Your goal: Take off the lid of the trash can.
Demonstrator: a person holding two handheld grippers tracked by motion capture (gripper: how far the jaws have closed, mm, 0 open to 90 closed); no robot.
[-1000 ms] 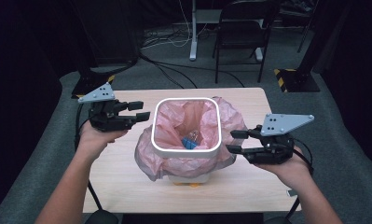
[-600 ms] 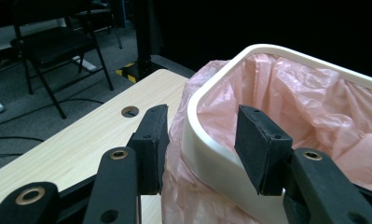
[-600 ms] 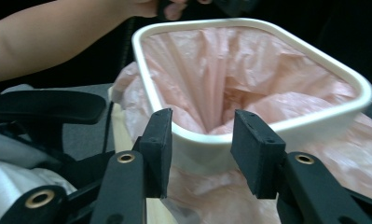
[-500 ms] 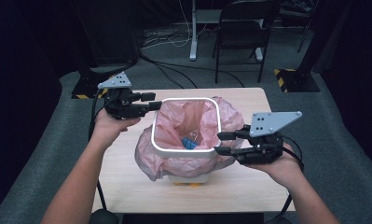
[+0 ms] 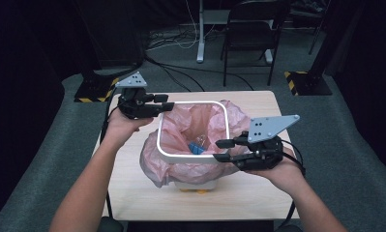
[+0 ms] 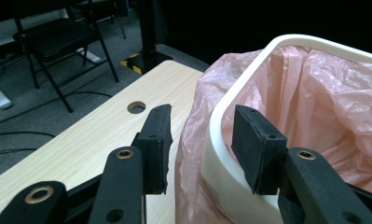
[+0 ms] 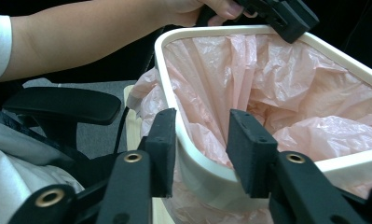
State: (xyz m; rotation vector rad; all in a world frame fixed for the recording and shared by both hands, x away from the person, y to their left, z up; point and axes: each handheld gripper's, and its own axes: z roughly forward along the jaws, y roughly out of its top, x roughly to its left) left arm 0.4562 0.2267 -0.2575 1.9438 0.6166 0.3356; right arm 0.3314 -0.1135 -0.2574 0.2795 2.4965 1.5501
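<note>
At the middle of the bench (image 5: 132,193) stands a white bin (image 5: 193,155) lined with a pink bag (image 5: 154,166), whose loose plastic is folded out over the square white rim ring (image 5: 228,126) and hangs down the outside walls; a small blue item (image 5: 196,148) lies at the bottom of the liner. Left gripper (image 5: 165,102) sits at the far left corner of the rim, and the left gripper view shows its two black jaws straddling the rim there, one pad outside against the draped plastic and one inside the bin, with a gap on each side, so they are apart and not yet pressing. Right gripper (image 5: 220,150) sits at the near right corner, and the right gripper view shows its jaws likewise astride the rim, the pads close to it but not clamped. Both pairs of jaws have just been closing, with the rim and bag edge between them. The step in hand appears to be taking hold of the rim at two opposite corners. The next move calls for both grippers to finish pinching evenly on ring and plastic together, then to lift level and in step, since an uneven pull could tilt the bin or tear the thin liner.
</note>
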